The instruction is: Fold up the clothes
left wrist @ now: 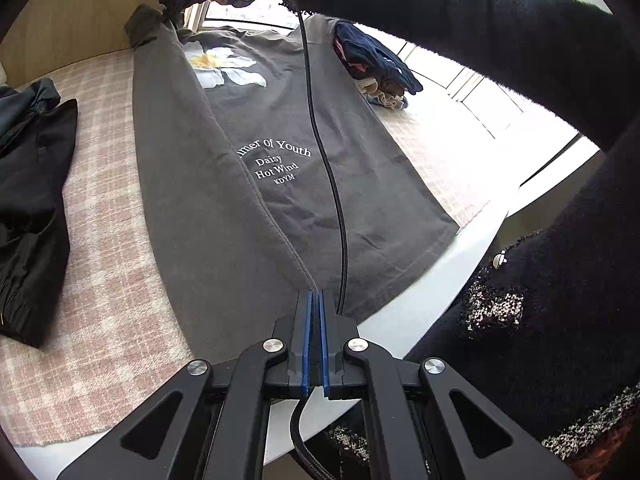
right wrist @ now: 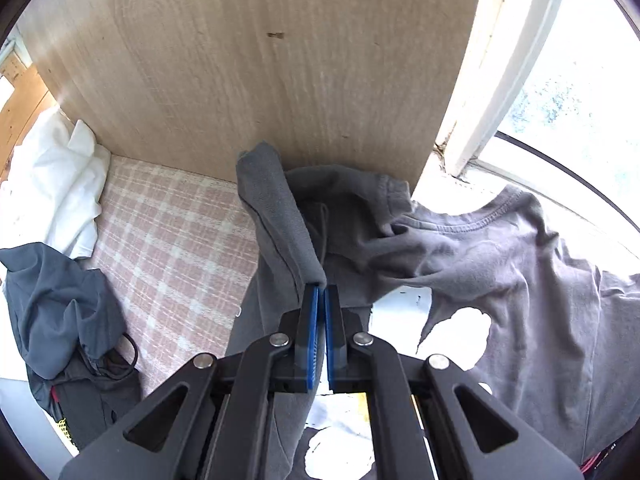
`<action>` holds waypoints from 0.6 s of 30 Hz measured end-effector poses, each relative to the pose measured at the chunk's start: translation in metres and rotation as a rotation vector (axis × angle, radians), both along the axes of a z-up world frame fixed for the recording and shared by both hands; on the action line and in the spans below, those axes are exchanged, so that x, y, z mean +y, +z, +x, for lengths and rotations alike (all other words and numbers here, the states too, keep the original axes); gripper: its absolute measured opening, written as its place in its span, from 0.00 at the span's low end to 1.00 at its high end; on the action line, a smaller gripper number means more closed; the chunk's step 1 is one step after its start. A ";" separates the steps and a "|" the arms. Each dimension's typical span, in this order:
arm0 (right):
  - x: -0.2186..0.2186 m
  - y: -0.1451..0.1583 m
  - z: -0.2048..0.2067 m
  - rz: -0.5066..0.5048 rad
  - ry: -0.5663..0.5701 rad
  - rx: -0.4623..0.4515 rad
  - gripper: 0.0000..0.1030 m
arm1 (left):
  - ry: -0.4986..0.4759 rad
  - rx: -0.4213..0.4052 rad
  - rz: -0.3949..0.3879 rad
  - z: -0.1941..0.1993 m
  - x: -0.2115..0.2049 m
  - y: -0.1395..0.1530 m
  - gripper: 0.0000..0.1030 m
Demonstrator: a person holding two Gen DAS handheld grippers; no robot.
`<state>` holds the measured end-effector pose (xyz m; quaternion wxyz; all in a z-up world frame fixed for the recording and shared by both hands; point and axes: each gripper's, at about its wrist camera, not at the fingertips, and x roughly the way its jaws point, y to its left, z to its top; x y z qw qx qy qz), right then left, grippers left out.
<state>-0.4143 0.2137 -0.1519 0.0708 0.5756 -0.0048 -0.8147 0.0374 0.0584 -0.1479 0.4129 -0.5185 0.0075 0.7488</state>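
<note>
The grey T-shirt (left wrist: 280, 132) is lying stretched along the worktop (left wrist: 100, 280), which is wearing a pink checked cloth, and its hem is hanging a little over the round white edge near the person. The left tongs (left wrist: 316, 300) are pressing together on the folded hem edge of the shirt, and the right tongs (right wrist: 321, 292) are pinching together on a folded sleeve edge (right wrist: 276, 216) at the far end, close to the wooden panel (right wrist: 260, 60). So two tongs are holding one shirt. On the left of the shirt a strip of checked cloth is staying free, between it and one black garment (left wrist: 32, 200). On the right, one small pile of folded clothes (left wrist: 376, 68) is sitting just beside the shirt, near the window (right wrist: 580, 80). In the right wrist view one white cloth (right wrist: 60, 184) and one dark grey crumpled garment (right wrist: 60, 304) are lying by the far left edge. A black cable (left wrist: 320, 140) is crossing over the shirt.
</note>
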 end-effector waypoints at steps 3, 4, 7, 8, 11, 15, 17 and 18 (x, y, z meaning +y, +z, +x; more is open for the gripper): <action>0.015 -0.010 0.004 0.003 -0.014 -0.007 0.03 | -0.019 -0.021 -0.006 0.000 0.017 -0.010 0.03; 0.019 -0.013 0.004 0.003 -0.018 -0.009 0.03 | -0.022 -0.029 -0.006 0.000 0.020 -0.013 0.03; 0.027 -0.023 0.003 -0.008 -0.026 -0.017 0.03 | -0.030 -0.045 -0.009 0.000 0.030 -0.019 0.03; 0.027 -0.027 0.002 -0.007 -0.027 -0.019 0.03 | -0.031 -0.049 -0.013 0.000 0.033 -0.021 0.03; 0.027 -0.038 0.000 -0.003 -0.028 -0.022 0.03 | -0.034 -0.061 -0.032 -0.002 0.039 -0.029 0.03; 0.027 -0.042 -0.001 0.008 -0.027 -0.019 0.04 | -0.023 -0.111 -0.067 -0.005 0.042 -0.046 0.10; 0.028 -0.044 -0.002 0.013 -0.026 -0.018 0.06 | 0.006 -0.140 -0.056 -0.003 0.036 -0.047 0.18; 0.028 -0.042 -0.002 0.020 -0.028 -0.013 0.07 | 0.024 -0.160 -0.038 -0.002 0.032 -0.044 0.18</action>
